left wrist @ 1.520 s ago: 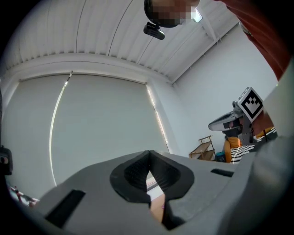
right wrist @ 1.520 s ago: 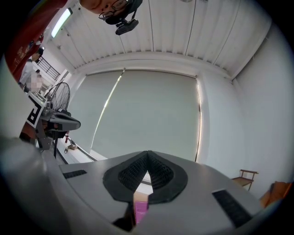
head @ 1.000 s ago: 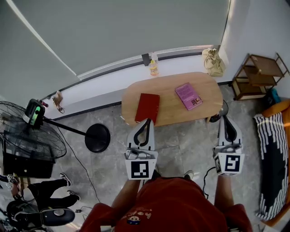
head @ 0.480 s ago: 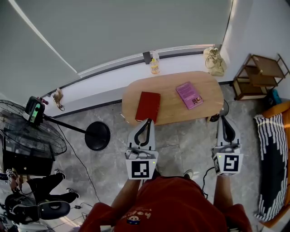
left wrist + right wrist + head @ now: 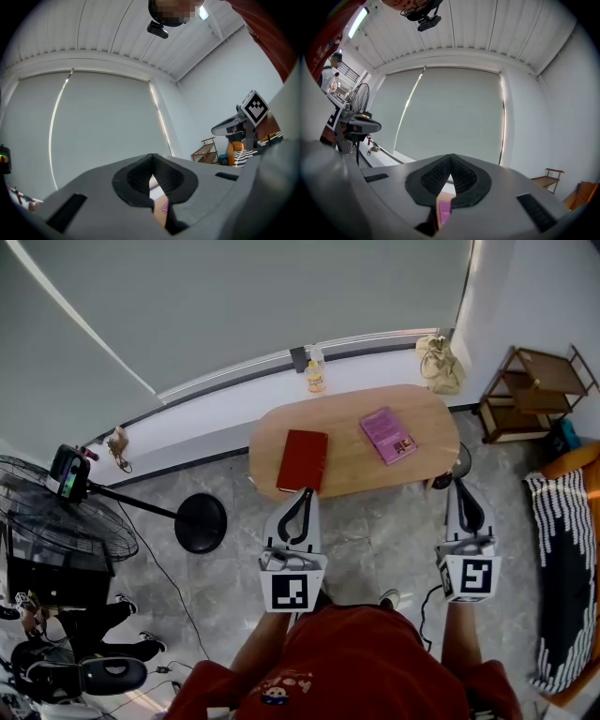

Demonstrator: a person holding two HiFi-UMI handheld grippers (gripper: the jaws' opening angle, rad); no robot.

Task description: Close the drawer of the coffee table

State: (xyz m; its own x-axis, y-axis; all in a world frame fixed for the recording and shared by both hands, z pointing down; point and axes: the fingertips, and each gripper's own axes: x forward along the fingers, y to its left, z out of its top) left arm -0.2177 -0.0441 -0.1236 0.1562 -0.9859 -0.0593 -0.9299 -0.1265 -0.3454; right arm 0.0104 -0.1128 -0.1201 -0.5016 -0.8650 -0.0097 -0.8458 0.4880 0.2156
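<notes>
The oval wooden coffee table (image 5: 427, 457) stands ahead of me in the head view, with a red book (image 5: 302, 460) and a purple book (image 5: 389, 435) on top. No drawer shows from this angle. My left gripper (image 5: 300, 499) hovers just short of the table's near edge, below the red book, shut and empty. My right gripper (image 5: 465, 487) is held off the table's right end, also shut and empty. In the left gripper view the left gripper (image 5: 151, 159) has its tips together. In the right gripper view the right gripper (image 5: 451, 158) frames a sliver of the purple book (image 5: 444, 211).
A standing fan (image 5: 56, 521) and a round black stand base (image 5: 200, 523) are at the left. A bottle (image 5: 316, 379) and a tan bag (image 5: 441, 367) sit on the sill behind the table. A wooden shelf (image 5: 534, 395) and a striped cushion (image 5: 562, 568) are at the right.
Both grippers keep their places and stay shut. A person's legs at the lower left have shifted.
</notes>
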